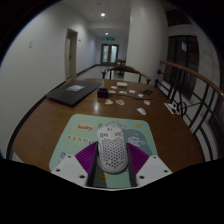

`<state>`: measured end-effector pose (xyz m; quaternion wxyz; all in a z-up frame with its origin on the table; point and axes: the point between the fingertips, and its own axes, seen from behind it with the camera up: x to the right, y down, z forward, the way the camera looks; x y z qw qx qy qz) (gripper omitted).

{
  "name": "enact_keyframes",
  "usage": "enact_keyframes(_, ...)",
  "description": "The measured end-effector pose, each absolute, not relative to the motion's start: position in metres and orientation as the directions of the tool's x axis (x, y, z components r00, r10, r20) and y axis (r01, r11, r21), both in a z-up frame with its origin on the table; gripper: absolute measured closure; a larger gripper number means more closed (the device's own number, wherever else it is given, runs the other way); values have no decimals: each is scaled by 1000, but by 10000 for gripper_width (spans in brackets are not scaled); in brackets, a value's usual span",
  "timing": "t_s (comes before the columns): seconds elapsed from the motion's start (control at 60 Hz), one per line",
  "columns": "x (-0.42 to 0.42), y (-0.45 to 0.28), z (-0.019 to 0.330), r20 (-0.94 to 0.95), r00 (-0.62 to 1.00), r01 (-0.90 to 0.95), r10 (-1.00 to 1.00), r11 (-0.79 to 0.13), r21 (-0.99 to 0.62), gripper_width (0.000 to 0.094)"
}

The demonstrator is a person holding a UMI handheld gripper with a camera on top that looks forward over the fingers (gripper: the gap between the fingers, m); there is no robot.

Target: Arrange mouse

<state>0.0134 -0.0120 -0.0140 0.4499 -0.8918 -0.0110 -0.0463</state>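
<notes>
So you're at the grab-or-let-go stage here: the white perforated honeycomb-shell computer mouse (113, 150) sits right between the fingers of your hand-held two-finger gripper (113, 172), resting on the pastel-coloured printed rectangular mouse mat (84, 132) at the near end of the brown wooden table (40, 120).

Going left to right: on the far left of the table there's a dark flat laptop-looking thing (72, 93), lid down as far as I can tell. Then the mat, with the mouse roughly in its middle, nose pointing away from you. The left finger's purple pad (86, 160) sits just beside the mouse's left flank, and the right one mirrors it on the other side. I honestly can't tell whether both pads are pressing the shell or there's a sliver of gap, so I won't call the grip either way. Further right and farther off, a scatter of small white paper-like cards (128, 92) lies across the table, well apart from the mouse.

Next move, my guess: if you're placing, open up and back straight out without nudging it; if you're picking, squeeze evenly on both flanks before lifting.

The mouse itself looks light, rounded and smooth-sided, so it could slip or twist if your grip is off-centre.
</notes>
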Motion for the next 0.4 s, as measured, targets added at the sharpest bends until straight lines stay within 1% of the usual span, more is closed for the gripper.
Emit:
enact_keyframes(0.05, 13, -16, -13, 102, 995, 91, 17, -613, -785, 398)
enact_keyframes(0.1, 11, -22, -7, 100, 993, 113, 56, -616, -779, 296)
enact_keyframes(0.167, 14, -34, 10, 117, 987, 161, 111, -587, -794, 191)
enact_keyframes(0.217, 20, -44, 24, 132, 983, 180, 125, -565, -806, 133)
enact_keyframes(0.283, 31, -64, 40, 120, 983, 177, 140, -546, -819, 115)
enact_keyframes(0.4, 55, -100, 59, 36, 989, 109, 144, -535, -838, 111)
